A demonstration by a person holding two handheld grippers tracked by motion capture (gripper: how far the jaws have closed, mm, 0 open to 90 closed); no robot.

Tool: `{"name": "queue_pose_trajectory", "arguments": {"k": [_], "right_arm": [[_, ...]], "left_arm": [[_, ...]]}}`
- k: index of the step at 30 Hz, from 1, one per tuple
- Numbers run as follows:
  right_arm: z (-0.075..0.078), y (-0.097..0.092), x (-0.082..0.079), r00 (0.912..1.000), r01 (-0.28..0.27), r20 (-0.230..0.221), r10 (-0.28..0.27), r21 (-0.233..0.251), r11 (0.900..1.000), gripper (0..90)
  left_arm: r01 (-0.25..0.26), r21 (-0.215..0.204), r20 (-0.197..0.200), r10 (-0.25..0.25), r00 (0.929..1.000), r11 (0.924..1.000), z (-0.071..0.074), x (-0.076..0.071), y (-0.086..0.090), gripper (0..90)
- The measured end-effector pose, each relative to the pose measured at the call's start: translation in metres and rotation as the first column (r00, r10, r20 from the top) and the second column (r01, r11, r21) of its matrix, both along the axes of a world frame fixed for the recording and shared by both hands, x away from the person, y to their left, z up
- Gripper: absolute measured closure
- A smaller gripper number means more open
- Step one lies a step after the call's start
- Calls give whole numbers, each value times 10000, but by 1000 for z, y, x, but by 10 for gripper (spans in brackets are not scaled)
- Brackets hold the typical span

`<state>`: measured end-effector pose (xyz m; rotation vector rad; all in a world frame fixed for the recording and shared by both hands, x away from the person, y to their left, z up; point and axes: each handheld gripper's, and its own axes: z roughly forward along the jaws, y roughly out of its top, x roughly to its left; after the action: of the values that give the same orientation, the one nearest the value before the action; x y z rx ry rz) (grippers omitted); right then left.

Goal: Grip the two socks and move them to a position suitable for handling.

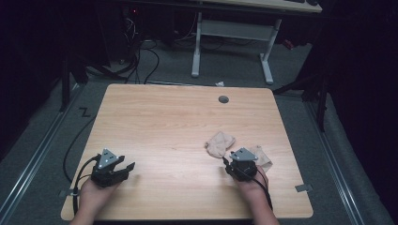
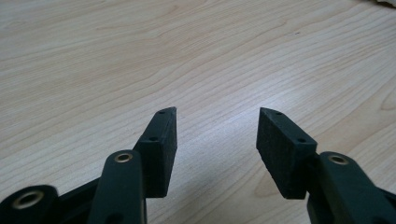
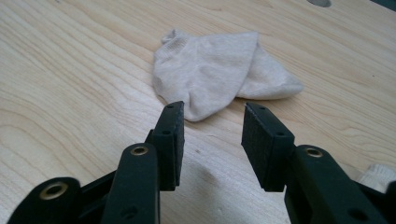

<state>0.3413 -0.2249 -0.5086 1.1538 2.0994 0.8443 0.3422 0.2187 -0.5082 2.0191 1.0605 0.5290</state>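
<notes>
Hovering: right claw [image 3: 212, 112] spread, just short of folded beige sock [image 3: 219, 74] near worktop [image 1: 164, 122] right front corner | high view adds second sock [image 1: 262, 157] beside it | left claw [image 2: 217, 114] spread, front-left.

Lab or recording room, office-type furniture. Light wood-laminate desk [image 1: 187, 131] with grey cable grommet [image 1: 223, 99] near far edge, standing on grey carpet floor [image 1: 225, 65]. Second desk [image 1: 234, 28] behind, white metal legs, height-adjustable type. Bundle of black cables [image 1: 141, 56] trailing across floor at back left. Metal rails [image 1: 37, 150] running along the floor on both sides of desk. Surroundings dark, light falling on desk alone. Wired hand-held gripper [image 1: 111, 168] with tracking plate fits test setup.
</notes>
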Motion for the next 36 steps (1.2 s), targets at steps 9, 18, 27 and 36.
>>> {"name": "queue_pose_trajectory", "arguments": {"k": [9,18,27,36], "right_arm": [[1,-12,-4,10000,75,-2,-75,344,9994,596],[13,-34,-10,9977,600,284,-621,696,9958,630],[18,-76,-12,9865,1558,377,-1591,786,9847,689],[9,-106,-11,9725,2323,18,-2330,704,9701,737]], "left_arm": [[102,27,67,-102,9999,9999,2,6,-7,508],[242,-64,122,-241,9996,9997,5,6,-9,514],[293,-63,111,-292,9995,9996,3,6,-10,504],[305,-59,58,-305,9995,9995,2,6,-11,492]]}}
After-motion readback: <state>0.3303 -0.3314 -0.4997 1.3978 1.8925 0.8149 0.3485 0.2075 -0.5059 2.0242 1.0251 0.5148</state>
